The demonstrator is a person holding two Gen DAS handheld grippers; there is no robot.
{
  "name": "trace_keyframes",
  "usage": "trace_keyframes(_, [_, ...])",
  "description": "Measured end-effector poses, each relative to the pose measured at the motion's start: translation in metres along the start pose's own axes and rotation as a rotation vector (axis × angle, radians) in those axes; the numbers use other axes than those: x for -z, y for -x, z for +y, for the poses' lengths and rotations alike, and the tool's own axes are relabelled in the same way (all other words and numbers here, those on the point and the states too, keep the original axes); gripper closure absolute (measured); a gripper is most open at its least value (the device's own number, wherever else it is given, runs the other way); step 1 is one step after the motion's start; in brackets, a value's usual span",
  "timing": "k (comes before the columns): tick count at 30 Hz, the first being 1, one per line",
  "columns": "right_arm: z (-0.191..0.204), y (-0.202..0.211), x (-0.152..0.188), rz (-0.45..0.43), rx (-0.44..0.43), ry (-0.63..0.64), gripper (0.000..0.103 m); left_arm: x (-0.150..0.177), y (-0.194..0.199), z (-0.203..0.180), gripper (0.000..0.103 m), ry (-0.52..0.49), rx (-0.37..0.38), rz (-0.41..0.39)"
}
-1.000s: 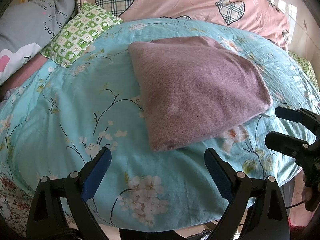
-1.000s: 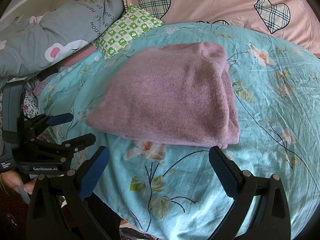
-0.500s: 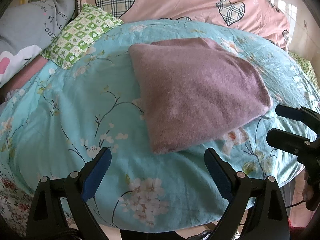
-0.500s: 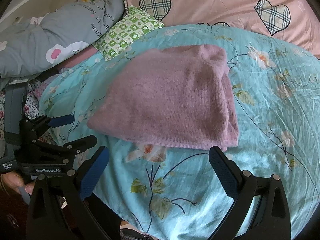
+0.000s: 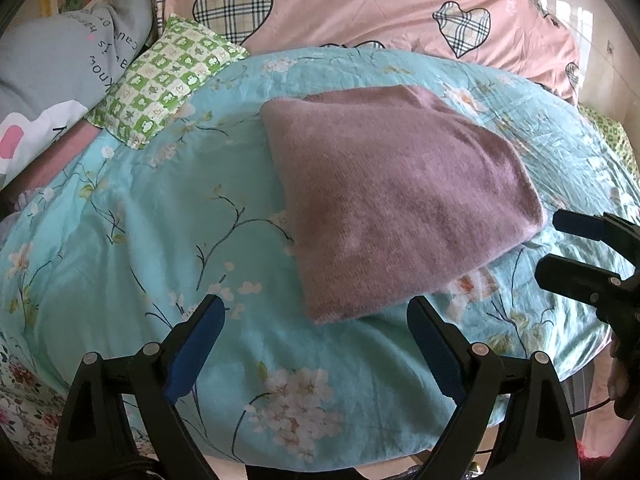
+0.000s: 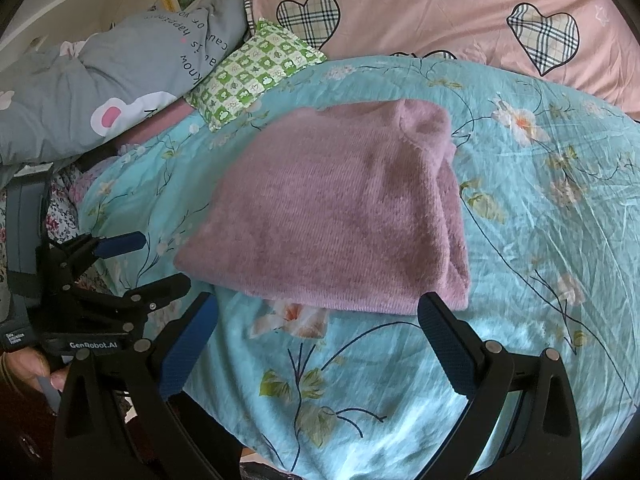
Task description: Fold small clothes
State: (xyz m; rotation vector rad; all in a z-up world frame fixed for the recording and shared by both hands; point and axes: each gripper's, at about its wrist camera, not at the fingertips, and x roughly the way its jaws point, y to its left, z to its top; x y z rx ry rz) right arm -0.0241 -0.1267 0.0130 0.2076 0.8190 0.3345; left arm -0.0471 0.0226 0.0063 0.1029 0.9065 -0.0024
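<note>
1. The left gripper (image 5: 314,322) hangs over the near edge of the bed with its blue-padded fingers spread wide and nothing between them; its right fingertip sits just beside the near edge of the sweater without clearly touching it.
2. The right gripper (image 6: 318,320) is likewise wide apart and empty, its right fingertip at the near corner of the sweater; whether it touches the knit cannot be told.
3. Each tool shows in the other's camera: the left one at the left edge of the right wrist view, held by a hand (image 6: 28,368), its black body printed "GenRobot.AI" in white. A smaller white label beside that is too small to read.
4. The folded mauve sweater (image 5: 396,196) lies flat on the turquoise floral bedspread (image 5: 132,216), roughly in the middle of the bed, between and just beyond both pairs of fingers. In the right wrist view its layered edges stack along the right side.
5. Beyond it, a green-and-white checked pillow (image 5: 166,80) rests at the bedspread's far left corner.
6. A grey quilt (image 6: 112,80) to the left carries upside-down lettering; "know", "is" and "happiness" are legible, the rest is partly hidden.
7. A pink cover with plaid hearts (image 5: 400,4) lies across the head of the bed.
</note>
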Motion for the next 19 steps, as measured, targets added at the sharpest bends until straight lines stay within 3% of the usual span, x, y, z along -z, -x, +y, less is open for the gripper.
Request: trace_keyframes(19, [-0.024,-0.006,-0.01,-0.017,-0.015,-0.055,0.003,-0.014,-0.011,0.008,0.012,0.035,-0.026,0.01])
